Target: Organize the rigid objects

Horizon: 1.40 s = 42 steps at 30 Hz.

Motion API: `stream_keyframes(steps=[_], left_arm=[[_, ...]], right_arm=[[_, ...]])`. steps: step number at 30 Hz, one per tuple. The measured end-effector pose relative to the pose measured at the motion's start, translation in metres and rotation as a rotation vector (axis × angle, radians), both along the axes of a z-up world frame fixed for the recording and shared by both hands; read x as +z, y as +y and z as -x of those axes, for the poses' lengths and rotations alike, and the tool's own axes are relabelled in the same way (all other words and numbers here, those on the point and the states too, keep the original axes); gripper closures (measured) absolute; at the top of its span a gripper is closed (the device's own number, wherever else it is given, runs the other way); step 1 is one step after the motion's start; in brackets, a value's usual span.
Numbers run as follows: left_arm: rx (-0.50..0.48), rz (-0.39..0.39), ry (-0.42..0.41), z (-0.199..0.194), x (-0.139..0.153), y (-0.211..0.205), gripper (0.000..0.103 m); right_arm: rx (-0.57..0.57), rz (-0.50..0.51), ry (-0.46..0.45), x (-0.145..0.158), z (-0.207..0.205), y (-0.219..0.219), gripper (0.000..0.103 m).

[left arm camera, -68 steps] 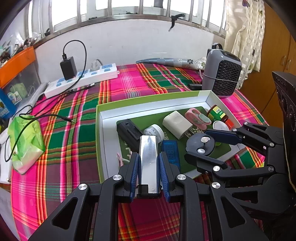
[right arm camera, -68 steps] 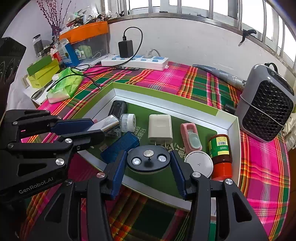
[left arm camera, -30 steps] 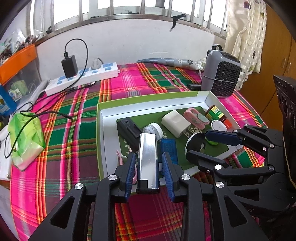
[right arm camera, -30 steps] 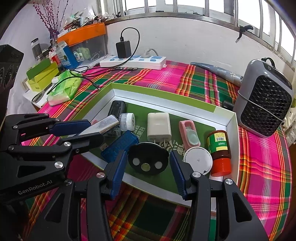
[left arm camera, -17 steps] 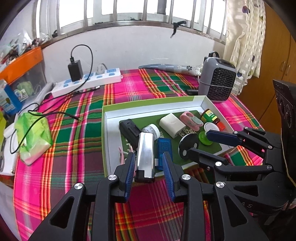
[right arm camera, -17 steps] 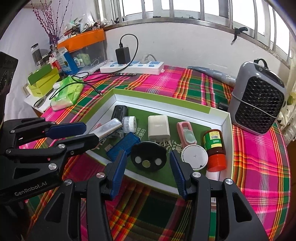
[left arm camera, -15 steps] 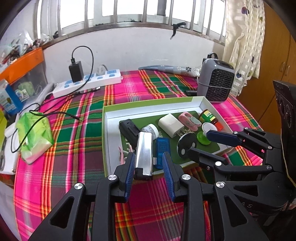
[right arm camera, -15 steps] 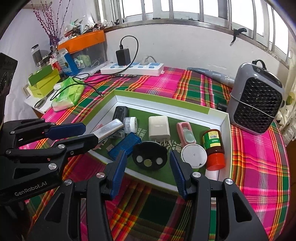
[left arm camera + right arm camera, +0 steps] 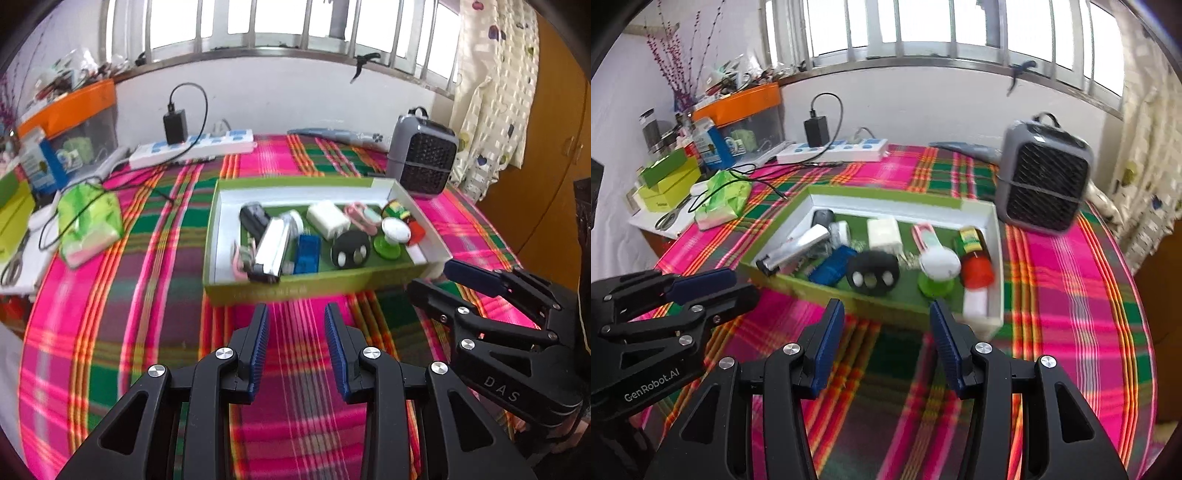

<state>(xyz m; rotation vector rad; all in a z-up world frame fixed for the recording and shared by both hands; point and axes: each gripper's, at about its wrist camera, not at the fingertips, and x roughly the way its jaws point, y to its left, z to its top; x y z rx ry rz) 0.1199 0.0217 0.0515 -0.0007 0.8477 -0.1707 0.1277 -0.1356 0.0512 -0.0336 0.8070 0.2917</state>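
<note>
L gripper [image 9: 296, 334] is empty, jaws partway apart w/ only the plaid cloth [image 9: 155, 280] showing between the blue pads. R gripper [image 9: 886, 334] is likewise empty, jaws set a bit wider, nothing between them. Both hang over bare cloth just short of the tray's near wall, apart from it.

The task's things all lie in the green tray [image 9: 314, 290], at 12 o'clock from both grippers. In it, seen from the L wrist: silver bar [image 9: 273, 242] at approx 11 o'clock from the L gripper, its long axis running roughly 1-to-7 o'clock, near end propped by the tray's near wall; blue box [image 9: 307, 254] just beside it; black round disc [image 9: 350, 248] at approx 1 o'clock; white cap [image 9: 396, 229] on a green base, red-capped jar [image 9: 975, 254] and white adapter [image 9: 328, 217] further back. No loose rigid item shows on the cloth outside the tray, so sorting looks about done, IMO.

If another pick follows, the L side is nearer the silver bar and the R side nearer the disc, which sits at 12 o'clock from it. The bar's axis points almost along the L fingers, so those jaws would straddle its narrow width w/o much wrist roll.
</note>
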Motion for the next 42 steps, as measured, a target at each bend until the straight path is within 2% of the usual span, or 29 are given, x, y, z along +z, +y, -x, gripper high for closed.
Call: stream_keyframes(steps=[9, 21, 24, 36, 42], left_arm=[[0.013, 0.000, 0.038, 0.026, -0.023, -0.012, 0.073], [0.022, 0.003, 0.075, 0.041, -0.044, -0.025, 0.073], [0.019, -0.018, 0.068, 0.042, -0.044, -0.030, 0.073], [0.028, -0.003, 0.045, 0.042, -0.045, -0.035, 0.069], [0.020, -0.046, 0.043, 0.041, -0.046, -0.041, 0.065]], right_arm=[[-0.072, 0.019, 0.065, -0.024, 0.028, -0.017, 0.053], [-0.145, 0.045, 0.113, -0.038, 0.049, -0.033, 0.053], [-0.170, 0.041, 0.116, -0.038, 0.049, -0.037, 0.053], [-0.168, 0.072, 0.118, -0.040, 0.048, -0.034, 0.052], [-0.166, 0.085, 0.118, -0.040, 0.048, -0.032, 0.051]])
